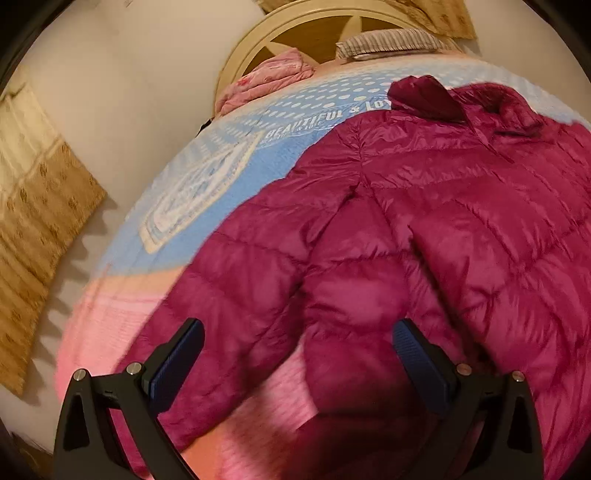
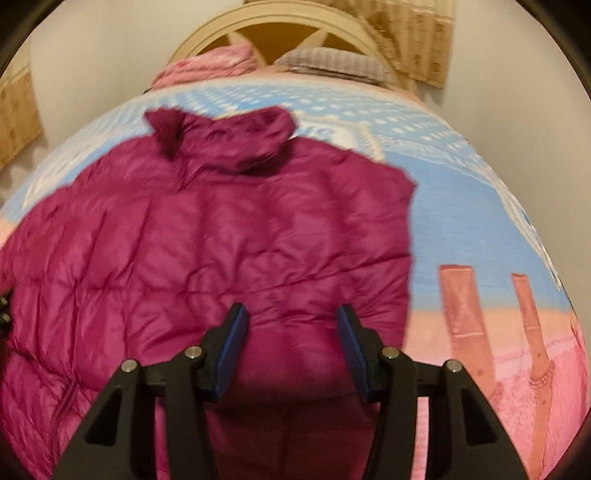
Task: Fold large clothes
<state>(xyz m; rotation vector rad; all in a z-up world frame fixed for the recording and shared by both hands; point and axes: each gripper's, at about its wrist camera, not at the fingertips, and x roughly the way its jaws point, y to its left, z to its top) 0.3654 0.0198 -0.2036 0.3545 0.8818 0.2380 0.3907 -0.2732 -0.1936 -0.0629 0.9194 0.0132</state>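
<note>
The left gripper (image 1: 297,341) is nearest in the left view. Its two black fingers with blue pads (image 1: 177,362) are spread wide, with nothing between them. They hang over the sleeve (image 1: 266,280) of one jacket (image 1: 443,229). It is hard to tell if the pads touch the cloth.

The right gripper (image 2: 291,330) is also open, but not as wide. Its two blue pads (image 2: 231,354) have nothing pinched between them. They are over the bottom edge of the same jacket (image 2: 229,236).

There is just one jacket. It is dark pink, puffy and shiny, with stitched squares. It lies flat on the bed (image 1: 229,206), collar (image 2: 236,140) at the far end. In the left view one sleeve is bent in across the body. In the right view the jacket's right side ends in a straight edge, and no sleeve shows there.

Under the jacket is one cover (image 2: 461,221). It is pink near the grippers and blue with white dots farther off. White letters (image 1: 325,122) run across the blue part.

Farther back are two soft things by the headboard (image 2: 280,18): one pink bundle (image 2: 210,66) and one striped pillow (image 2: 332,62). The headboard is round and cream. Tan curtains (image 1: 33,206) hang at the sides, and the wall (image 1: 140,81) is pale.
</note>
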